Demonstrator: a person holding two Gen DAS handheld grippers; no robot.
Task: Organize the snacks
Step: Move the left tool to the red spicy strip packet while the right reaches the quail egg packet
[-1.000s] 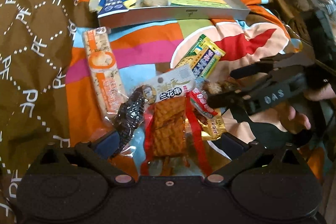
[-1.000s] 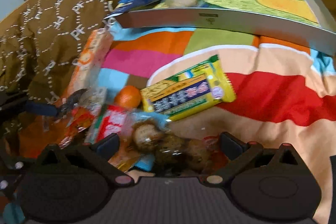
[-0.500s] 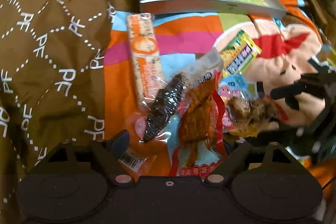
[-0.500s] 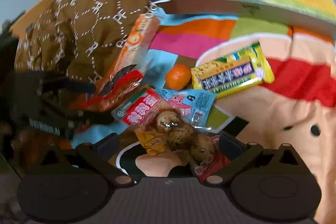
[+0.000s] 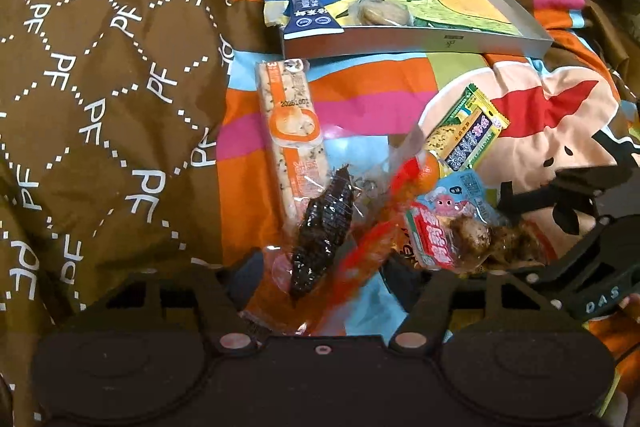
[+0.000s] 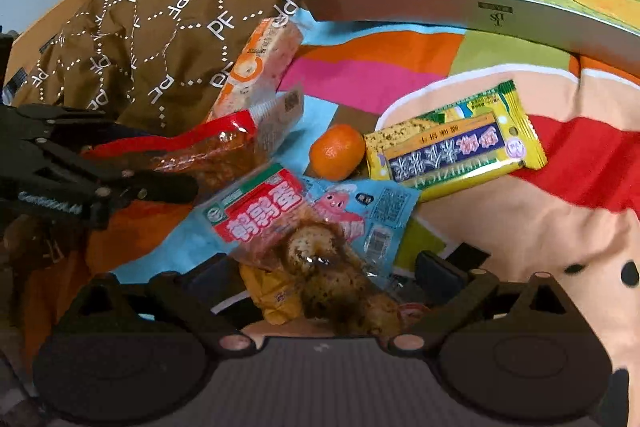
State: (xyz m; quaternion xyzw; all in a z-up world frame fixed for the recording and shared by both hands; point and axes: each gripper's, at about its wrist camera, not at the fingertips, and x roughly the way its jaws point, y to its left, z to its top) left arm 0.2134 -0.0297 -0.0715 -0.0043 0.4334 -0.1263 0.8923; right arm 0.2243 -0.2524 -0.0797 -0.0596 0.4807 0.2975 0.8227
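Snack packets lie on a colourful blanket in front of a shallow grey box with a frog picture, holding a blue packet and a round cake. My left gripper is shut on a red-edged packet of orange fried snack, with a dark snack packet beside it; it also shows in the right wrist view. My right gripper is shut on a clear packet of brown quail eggs with a red label, also seen in the left wrist view.
A long orange cracker bar, a yellow-green packet, a small orange fruit and a light blue packet lie on the blanket. A brown patterned quilt rises on the left.
Both grippers have lifted their packets off the pile and drawn back; the quail egg packet moved right, uncovering the orange fruit and the blue packet.
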